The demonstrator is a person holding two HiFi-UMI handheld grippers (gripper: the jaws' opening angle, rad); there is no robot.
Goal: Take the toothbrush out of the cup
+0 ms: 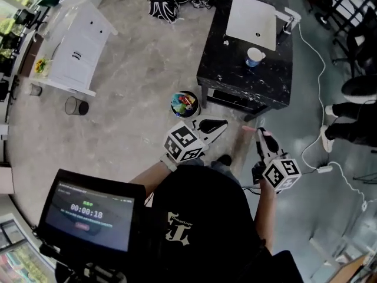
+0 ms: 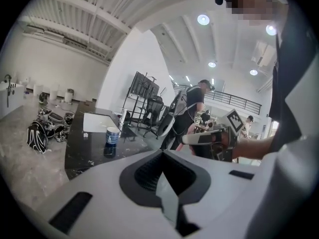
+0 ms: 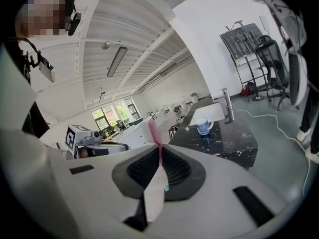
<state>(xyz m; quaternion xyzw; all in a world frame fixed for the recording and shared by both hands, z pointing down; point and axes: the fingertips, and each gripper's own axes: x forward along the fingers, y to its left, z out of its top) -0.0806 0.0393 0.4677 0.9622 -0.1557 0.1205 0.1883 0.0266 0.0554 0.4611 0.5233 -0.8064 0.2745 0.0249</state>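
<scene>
Right gripper (image 1: 260, 134) clamped on the pink toothbrush (image 3: 155, 136), well clear of the cup.
The toothbrush is pinched between the right jaws with its pink handle pointing ahead, held near the person and well apart from the blue-and-white mug (image 1: 255, 56), which is seen on the black table (image 1: 235, 75) farther off, near a white sheet (image 1: 252, 21). The left gripper (image 1: 218, 125) is held to the left, its jaws pressed together on nothing. The removal is judged done; at most, setting the toothbrush down remains.
</scene>
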